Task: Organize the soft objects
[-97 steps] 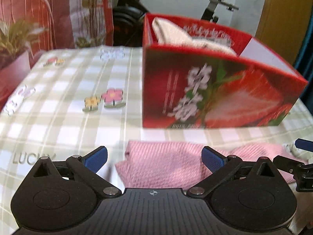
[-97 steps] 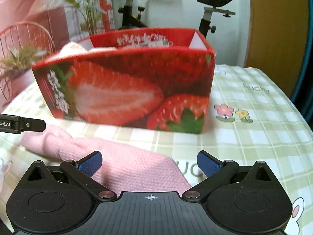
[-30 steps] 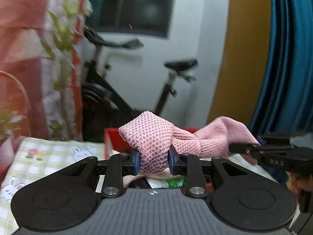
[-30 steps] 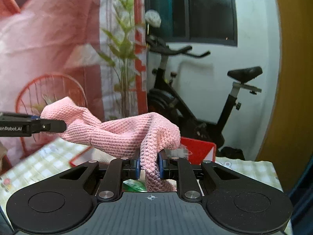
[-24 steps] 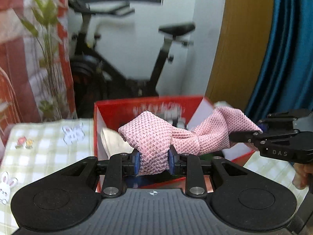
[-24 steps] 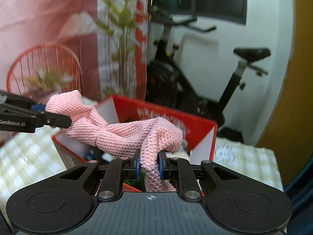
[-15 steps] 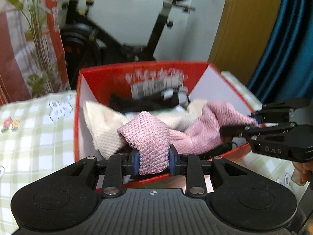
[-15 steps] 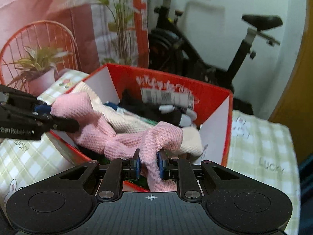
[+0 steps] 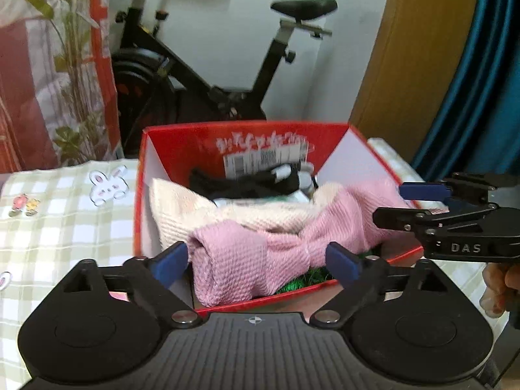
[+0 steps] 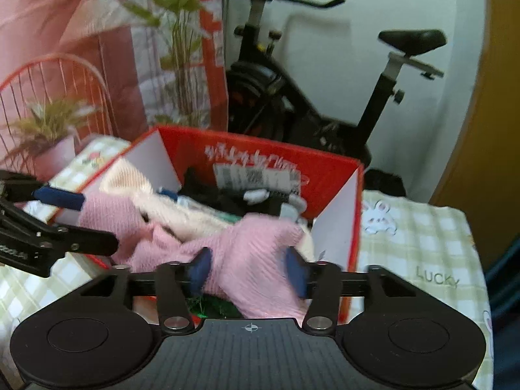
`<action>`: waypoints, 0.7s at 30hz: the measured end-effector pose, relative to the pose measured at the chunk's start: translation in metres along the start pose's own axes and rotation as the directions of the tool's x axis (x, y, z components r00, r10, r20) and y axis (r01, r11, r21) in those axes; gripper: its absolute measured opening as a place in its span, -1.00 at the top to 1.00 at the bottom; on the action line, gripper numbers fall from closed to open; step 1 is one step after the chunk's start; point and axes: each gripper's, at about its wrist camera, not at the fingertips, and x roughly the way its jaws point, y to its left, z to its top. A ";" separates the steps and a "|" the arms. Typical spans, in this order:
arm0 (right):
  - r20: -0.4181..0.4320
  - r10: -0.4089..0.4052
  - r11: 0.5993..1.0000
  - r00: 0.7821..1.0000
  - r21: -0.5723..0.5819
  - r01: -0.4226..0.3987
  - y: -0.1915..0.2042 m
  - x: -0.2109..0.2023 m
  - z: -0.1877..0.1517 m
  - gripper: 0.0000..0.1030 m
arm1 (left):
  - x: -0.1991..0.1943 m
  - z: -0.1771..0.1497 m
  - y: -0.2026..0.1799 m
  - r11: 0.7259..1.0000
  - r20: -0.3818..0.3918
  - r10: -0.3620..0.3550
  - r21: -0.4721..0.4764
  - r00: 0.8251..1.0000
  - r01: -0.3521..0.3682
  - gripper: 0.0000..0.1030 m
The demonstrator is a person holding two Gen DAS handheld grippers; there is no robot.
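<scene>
We observe the left tool (image 9: 256, 261) with jaws opening, blue pads clear of the pink cloth (image 9: 269, 253) that lies between them. The right tool (image 10: 248, 271) is likewise opening, its pads flanking the other end of the cloth. The cloth rests inside the red box (image 9: 334, 133) on a cream cloth (image 9: 182, 204). The box stands on the checked table (image 9: 65, 214).

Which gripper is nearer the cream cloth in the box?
Left. The left gripper sits just before the cream cloth; the right gripper is at the box's opposite end.
</scene>
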 end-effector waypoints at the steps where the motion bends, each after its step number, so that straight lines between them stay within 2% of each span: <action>1: 0.019 -0.003 1.000 1.000 0.005 0.003 -0.001 -0.007 0.002 -0.29 | -0.007 0.001 -0.001 1.000 0.016 0.008 0.000 1.000 -0.008 -0.92; 2: 0.038 -0.007 1.000 0.999 0.007 0.007 -0.001 -0.015 0.003 -0.41 | -0.015 0.002 -0.002 1.000 0.034 0.015 0.001 0.999 -0.015 -1.00; 3: 0.062 -0.010 1.000 0.998 0.008 0.009 0.000 -0.024 0.005 -0.49 | -0.022 0.003 -0.003 1.000 0.056 0.022 0.003 0.998 -0.023 -1.00; 5: 0.115 -0.019 1.000 0.993 0.009 0.019 0.001 -0.043 0.008 -0.88 | -0.039 0.006 -0.006 0.999 0.093 0.042 0.009 0.995 -0.043 -1.00; 7: 0.167 -0.032 0.999 0.986 0.001 0.032 0.004 -0.062 0.012 -0.99 | -0.058 0.008 -0.010 0.996 0.134 0.083 0.010 0.987 -0.085 -1.00; 14: 0.284 -0.048 0.999 0.958 0.016 0.045 0.016 -0.129 0.026 -0.99 | -0.129 0.009 -0.032 0.980 0.280 0.192 -0.003 0.941 -0.200 -1.00; 21: 0.379 -0.116 0.993 0.918 0.063 0.099 0.039 -0.199 0.022 -0.99 | -0.195 0.001 -0.043 0.985 0.359 0.174 -0.051 0.917 -0.167 -1.00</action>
